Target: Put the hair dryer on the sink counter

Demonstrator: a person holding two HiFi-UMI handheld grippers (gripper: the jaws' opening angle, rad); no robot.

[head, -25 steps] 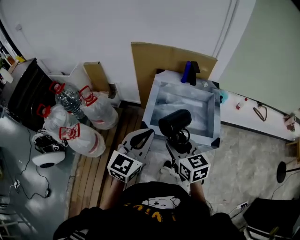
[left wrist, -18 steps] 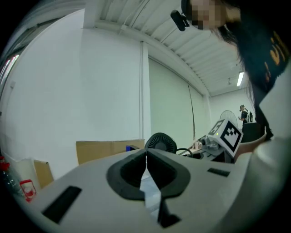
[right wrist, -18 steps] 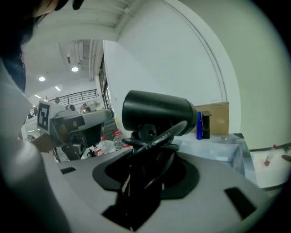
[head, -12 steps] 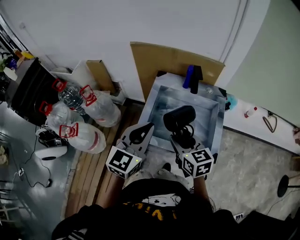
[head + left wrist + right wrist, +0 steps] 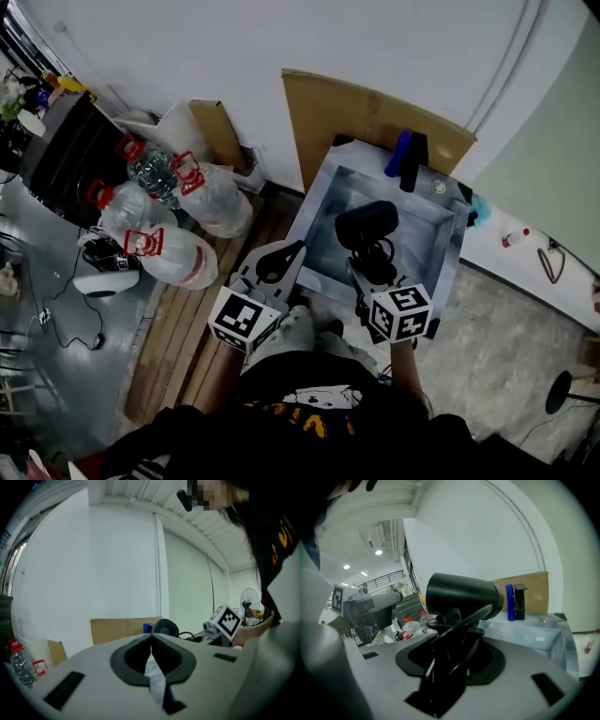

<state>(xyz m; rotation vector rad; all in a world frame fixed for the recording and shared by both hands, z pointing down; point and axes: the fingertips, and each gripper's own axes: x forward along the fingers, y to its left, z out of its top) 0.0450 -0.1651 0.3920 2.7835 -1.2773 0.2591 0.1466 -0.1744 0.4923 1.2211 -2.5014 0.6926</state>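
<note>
Head view: clamping the right tongs (image 5: pixel 368 272) on the handle of the black hair dryer (image 5: pixel 367 223), holding it over the steel sink (image 5: pixel 323 202), above the sink's near edge; holding the left tongs (image 5: pixel 286 255) just left of the sink.

Left gripper view: pressing the jaw tips together on nothing.

Right gripper view: squeezing the dryer's handle and looped cord between both jaws, the barrel lying crosswise above them, a blue bottle (image 5: pixel 510 602) standing at the sink's far rim.

Large water jugs (image 5: pixel 217 202), leaning cardboard sheet (image 5: pixel 356 108), wooden planks (image 5: pixel 183 333)
</note>
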